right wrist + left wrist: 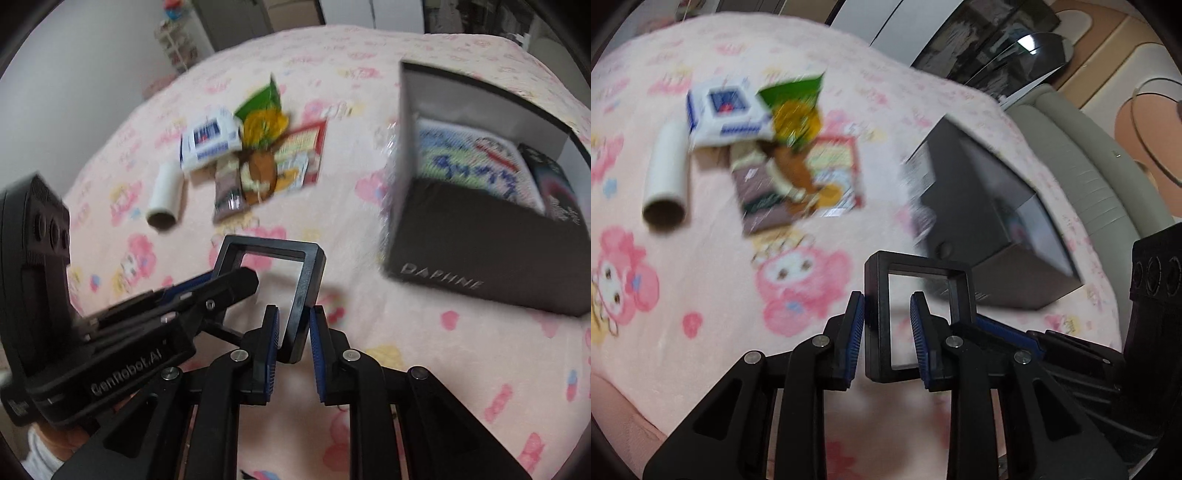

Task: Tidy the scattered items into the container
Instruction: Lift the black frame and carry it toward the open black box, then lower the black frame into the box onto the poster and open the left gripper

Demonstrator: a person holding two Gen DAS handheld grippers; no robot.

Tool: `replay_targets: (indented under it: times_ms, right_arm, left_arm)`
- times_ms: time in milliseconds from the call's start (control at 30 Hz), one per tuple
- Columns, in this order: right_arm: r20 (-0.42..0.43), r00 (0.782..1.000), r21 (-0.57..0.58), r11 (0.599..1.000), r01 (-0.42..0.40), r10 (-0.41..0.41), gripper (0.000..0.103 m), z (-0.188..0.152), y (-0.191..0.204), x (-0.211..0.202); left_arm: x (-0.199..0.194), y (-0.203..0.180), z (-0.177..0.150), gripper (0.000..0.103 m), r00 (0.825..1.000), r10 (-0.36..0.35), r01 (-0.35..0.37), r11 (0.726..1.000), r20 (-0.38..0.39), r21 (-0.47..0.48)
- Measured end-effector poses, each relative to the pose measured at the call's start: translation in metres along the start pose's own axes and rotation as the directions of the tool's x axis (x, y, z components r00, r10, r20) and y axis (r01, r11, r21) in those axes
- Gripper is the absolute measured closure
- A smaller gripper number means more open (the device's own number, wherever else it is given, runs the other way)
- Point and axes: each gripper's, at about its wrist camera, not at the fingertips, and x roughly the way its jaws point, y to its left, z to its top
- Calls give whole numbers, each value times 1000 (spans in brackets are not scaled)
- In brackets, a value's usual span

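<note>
Both grippers hold one black frame (916, 314), a square black rim with a clear pane, above the pink blanket (701, 325). The left gripper (888, 332) has the frame's left rail between its blue pads, one finger outside the rim and the other lying over the pane; the fingers are clenched on that rail. In the right wrist view the right gripper (293, 336) straddles the frame's (306, 288) right rail near its lower corner. Its left pad lies against the rail, but a sliver of gap shows at the right pad, so I cannot tell whether that grasp is firm.

The container (480, 258), a dark open box, stands on the blanket toward its right edge, already holding a white printed packet (480, 162) and a dark item (557, 184). The frame hangs near the box's left wall, outside it.

Toward the middle of the blanket lies a heap of snack packets (783, 147), with a white roll (666, 173) just beside its left side, apart from the frame.
</note>
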Motion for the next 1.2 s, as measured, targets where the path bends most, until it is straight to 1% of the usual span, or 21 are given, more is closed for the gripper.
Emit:
replay_targets:
  times_ms: [100,200,267,400,433,533,600,767,933,1000,1067,1133,1200]
  right_arm:
    - [87,996,23,1000,-8,6,88,14,-9,-30]
    - [164,986,32,999,-3,-2,88,27,-21,-58]
    - [197,980,37,999,9,-17,88,37,-29,-69]
    - [234,971,81,996,26,-44,88,58,-66,-78]
    - [235,971,89,995,35,-55,88,62,-74,-76]
    - [222,972,102,993,53,-75,88,74,-104,-69]
    - [212,974,99,993,57,-77,88,78,-117,-65]
    - [176,983,104,994,33,-51,88,84,-147,-44]
    - [150,988,93,995,18,-32,88,83,-162,-29]
    - [146,989,106,994,-3,-13,88,79,-169,-26]
    - [137,991,121,992,-23,6,88,76,-173,-22]
    - [128,992,121,992,-29,13,88,75,-174,-18]
    - [115,993,125,992,-31,17,88,73,-176,-14]
  left_arm:
    - [-13,-30,21,78,998,-25,23,999,50,47]
    - [-15,-61,42,78,995,-55,47,995,81,93]
    - [-8,-80,56,78,994,-67,57,991,87,119]
    - [21,-115,78,78,994,-71,57,985,83,163]
    - [33,-123,84,80,995,-68,54,984,75,169]
    - [61,-137,91,80,997,-65,56,985,48,165]
    - [80,-142,94,80,998,-55,49,986,29,161]
    - [113,-145,94,81,1000,-2,5,989,-19,149]
    - [132,-147,89,81,996,59,-48,987,-67,156]
    - [132,-151,86,83,993,100,-86,979,-66,186]
    - [134,-153,84,87,988,140,-122,971,-72,208]
    - [136,-155,81,87,981,181,-162,962,-70,222]
    - [136,-156,79,87,976,208,-188,955,-62,231]
